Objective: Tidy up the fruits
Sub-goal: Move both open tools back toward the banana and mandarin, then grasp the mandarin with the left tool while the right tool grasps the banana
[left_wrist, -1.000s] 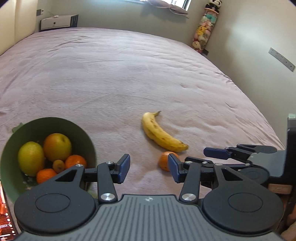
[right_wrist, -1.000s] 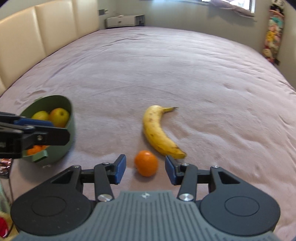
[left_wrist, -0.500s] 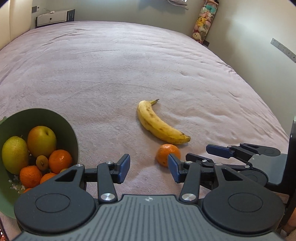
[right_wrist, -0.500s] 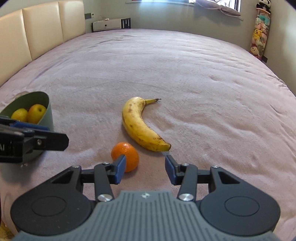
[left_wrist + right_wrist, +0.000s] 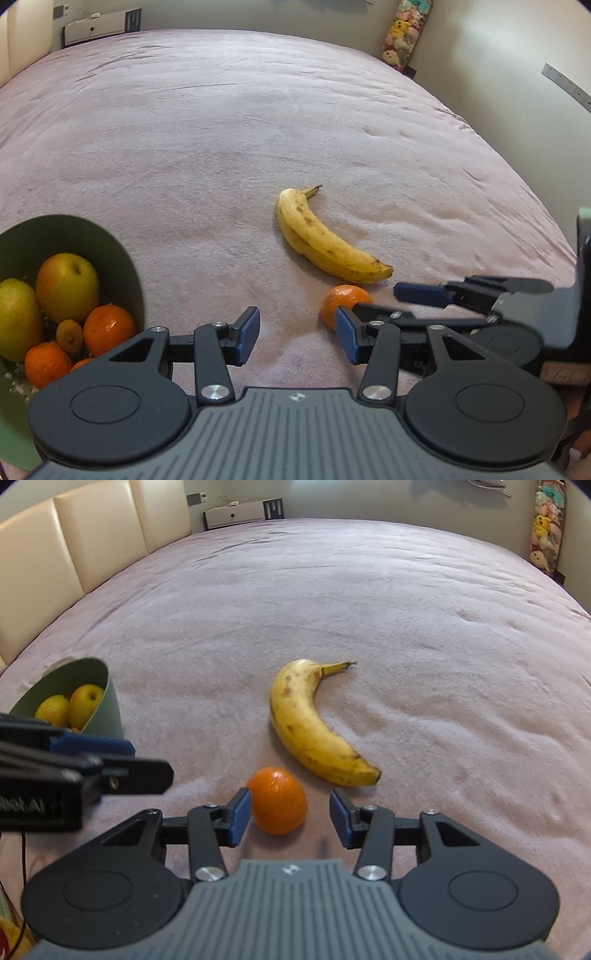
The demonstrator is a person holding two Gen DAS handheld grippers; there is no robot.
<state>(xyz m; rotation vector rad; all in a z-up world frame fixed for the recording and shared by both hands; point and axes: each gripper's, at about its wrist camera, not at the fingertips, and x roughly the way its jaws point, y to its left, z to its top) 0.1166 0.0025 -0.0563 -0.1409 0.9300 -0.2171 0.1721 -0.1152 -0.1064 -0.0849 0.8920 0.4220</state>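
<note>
My right gripper sits low in the middle of its own view, jaws parted, and the orange lies on the bed between the two blue pads. The left pad is just beside the fruit's skin, perhaps touching it, I cannot tell which; the right pad stands clear of it, so nothing is gripped. The banana lies just above and right of the orange, its stem pointing to the upper right, its dark tip close to the orange but apart from it. At the left edge of that frame, the green bowl holds yellow fruit, partly hidden behind the side of my other tool. My left gripper is also released: its pads hang apart over bare blanket in the lower centre of its view, holding nothing. From there the orange shows just above the right pad, with my right gripper reaching in around it from the right edge. The banana is above it, centre right. The bowl fills the lower left, with an apple, a lemon, a kiwi and several oranges inside. Plush toys hang in the upper right corner.
</note>
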